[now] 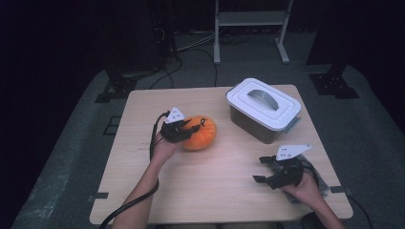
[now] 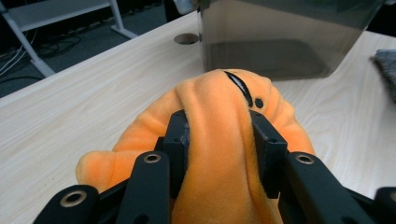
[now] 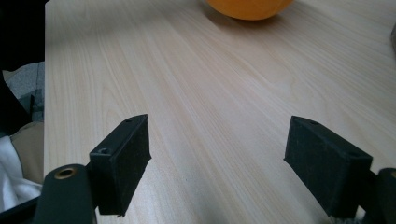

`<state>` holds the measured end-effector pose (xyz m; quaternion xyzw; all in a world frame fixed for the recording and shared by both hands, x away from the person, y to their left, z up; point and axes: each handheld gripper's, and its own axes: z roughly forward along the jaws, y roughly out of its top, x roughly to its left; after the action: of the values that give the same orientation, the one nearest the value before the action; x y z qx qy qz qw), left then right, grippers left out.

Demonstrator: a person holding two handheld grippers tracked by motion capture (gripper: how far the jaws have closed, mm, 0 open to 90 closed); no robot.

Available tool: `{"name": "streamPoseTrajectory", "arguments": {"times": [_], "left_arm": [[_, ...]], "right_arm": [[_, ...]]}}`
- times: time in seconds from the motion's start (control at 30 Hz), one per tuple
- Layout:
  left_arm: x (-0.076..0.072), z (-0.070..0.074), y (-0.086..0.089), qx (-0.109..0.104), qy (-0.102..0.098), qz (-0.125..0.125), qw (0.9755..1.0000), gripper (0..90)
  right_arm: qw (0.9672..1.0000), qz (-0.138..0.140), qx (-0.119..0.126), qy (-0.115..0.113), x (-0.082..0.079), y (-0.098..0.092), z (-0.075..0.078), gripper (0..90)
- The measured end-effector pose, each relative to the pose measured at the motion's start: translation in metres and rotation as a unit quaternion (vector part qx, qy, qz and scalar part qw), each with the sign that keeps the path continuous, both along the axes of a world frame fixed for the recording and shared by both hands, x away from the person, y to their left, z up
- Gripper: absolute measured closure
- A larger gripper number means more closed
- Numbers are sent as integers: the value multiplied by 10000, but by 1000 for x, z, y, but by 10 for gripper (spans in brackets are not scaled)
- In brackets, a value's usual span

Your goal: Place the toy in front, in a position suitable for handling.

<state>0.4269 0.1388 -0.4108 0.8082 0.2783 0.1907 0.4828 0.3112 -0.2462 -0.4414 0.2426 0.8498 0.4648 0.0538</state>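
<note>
So the plush [image 1: 199,133] is sat on the tabletop [image 1: 215,191] just left of the box [image 1: 264,110], and it's being pinched by the left gripper [image 1: 184,129], a fat fold of orange fabric squeezed up between the jaws, as seen in the left gripper view. The lid [image 1: 262,101] is still clipped down on the box, so if the plush is meant to go in there, that's problem number one: nothing can be dropped in until the lid gets dealt with. The right gripper [image 1: 264,171] is parked well in front of the box near the tabletop's edge, jaws spread wide with nothing between them, so it looks free for that job. Main worry is the grip itself. Only soft fabric is caught, not the body, so the plush could sag, swing or slide out when lifted. It could also get bumped into the box wall, since the two are so close, and the box might be shoved along.
</note>
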Motion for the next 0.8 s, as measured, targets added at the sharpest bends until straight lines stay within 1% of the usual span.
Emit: {"name": "streamPoseTrajectory", "arguments": {"times": [0.17, 0.33, 0.4, 0.47, 0.57, 0.7, 0.73, 0.77, 0.8], "left_arm": [[-11, 12, -2, 7, -106, -164, 9998, 647], [-26, 30, -6, -75, -263, -333, 9991, 647], [-33, 36, -7, -57, -322, -405, 9986, 647], [-40, 40, -9, -33, -331, -463, 9984, 647], [-50, 43, -10, 21, -380, -486, 9981, 646], [-62, 44, -12, 89, -327, -601, 9976, 646], [-63, 44, -13, 62, -321, -608, 9976, 646], [-65, 44, -13, 115, -330, -635, 9974, 646], [-67, 43, -14, 115, -305, -659, 9973, 645]], "right_arm": [[10000, -45, 15, -41, 0, -1, 1, 207], [9999, -93, 62, -35, 1, -3, 1, 207], [9999, -109, 64, -53, 1, -3, 1, 207], [9999, -120, 59, -68, 0, -3, 2, 207], [9999, -125, 65, -64, 0, -3, 2, 207], [9999, -132, 73, -63, 1, -4, 2, 207], [9999, -138, 76, -60, 1, -4, 2, 207], [9998, -145, 83, -58, 1, -4, 2, 207], [9998, -155, 92, -60, 1, -4, 2, 207]]}}
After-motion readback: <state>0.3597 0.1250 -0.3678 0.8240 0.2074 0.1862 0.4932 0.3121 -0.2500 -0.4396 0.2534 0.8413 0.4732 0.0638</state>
